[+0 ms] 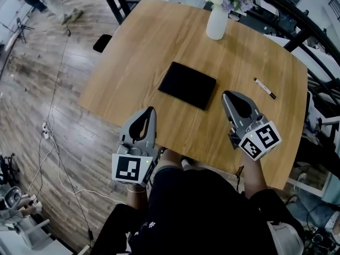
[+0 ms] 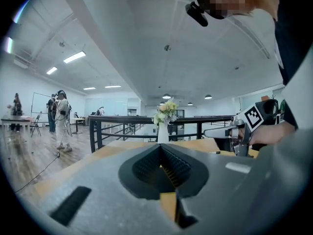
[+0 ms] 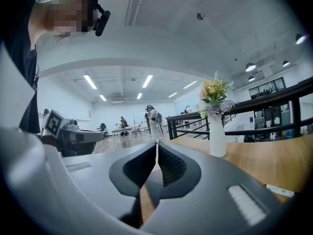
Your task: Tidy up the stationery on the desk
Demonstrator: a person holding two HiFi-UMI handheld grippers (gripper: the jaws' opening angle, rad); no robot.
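Observation:
A black notebook [image 1: 187, 85] lies flat in the middle of the wooden desk [image 1: 159, 41]. A black-and-white marker pen [image 1: 264, 88] rests to its right, and its white end shows at the low right of the right gripper view [image 3: 279, 190]. My left gripper [image 1: 152, 111] hovers over the desk's near edge, left of the notebook, shut with nothing in it [image 2: 161, 147]. My right gripper [image 1: 225, 95] sits just right of the notebook's near corner, also shut and empty [image 3: 156, 144].
A white vase of flowers [image 1: 217, 20] stands at the far side of the desk [image 2: 163, 131] [image 3: 217, 131]. A black railing [image 1: 297, 36] runs behind and to the right. Cables [image 1: 53, 142] trail over the wooden floor at left. People stand far off in the room.

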